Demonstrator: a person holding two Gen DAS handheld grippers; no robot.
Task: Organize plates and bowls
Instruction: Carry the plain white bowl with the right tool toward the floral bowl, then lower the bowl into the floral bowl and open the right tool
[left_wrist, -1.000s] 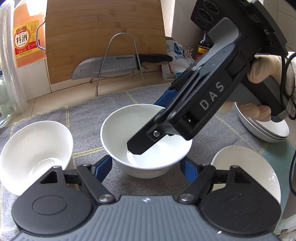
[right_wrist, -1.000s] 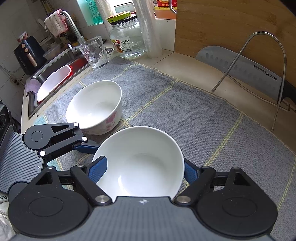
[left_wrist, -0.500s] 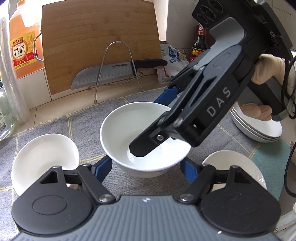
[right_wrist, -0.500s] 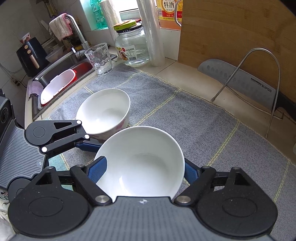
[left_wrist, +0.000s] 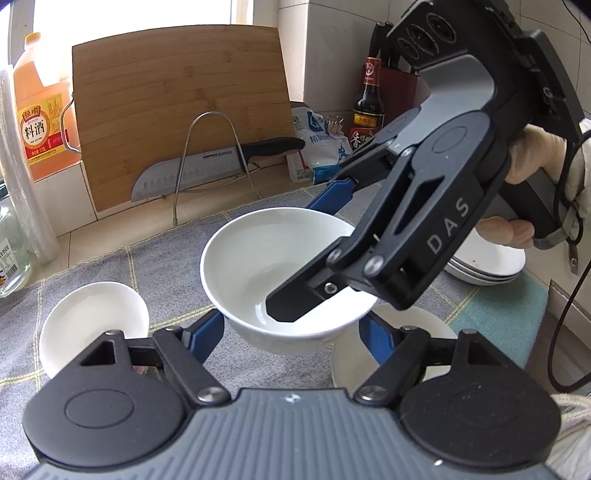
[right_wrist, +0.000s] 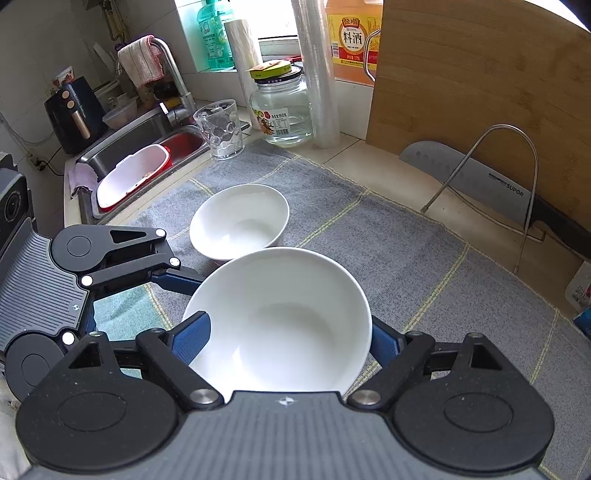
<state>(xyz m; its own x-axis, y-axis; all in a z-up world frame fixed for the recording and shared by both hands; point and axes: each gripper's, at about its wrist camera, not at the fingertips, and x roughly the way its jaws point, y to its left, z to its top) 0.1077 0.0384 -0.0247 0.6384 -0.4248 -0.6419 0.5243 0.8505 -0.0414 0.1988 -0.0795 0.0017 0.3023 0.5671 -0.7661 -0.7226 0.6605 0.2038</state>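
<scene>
Both grippers hold one white bowl lifted above the grey mat. My left gripper has its blue fingers on the bowl's two sides. My right gripper reaches in from the right, fingers on the bowl's far and near rim. In the right wrist view the same bowl fills the span of my right gripper, and my left gripper comes in from the left. A second white bowl stands on the mat, also in the right wrist view. A white plate lies under the lifted bowl. Stacked plates sit at the right.
A cutting board and a knife on a wire stand lean at the back. A glass jar, a tumbler and bottles stand by the sink. A teal cloth lies at the right.
Both grippers have risen with the bowl held between them. The mat, second bowl and plate have dropped lower and look smaller.
</scene>
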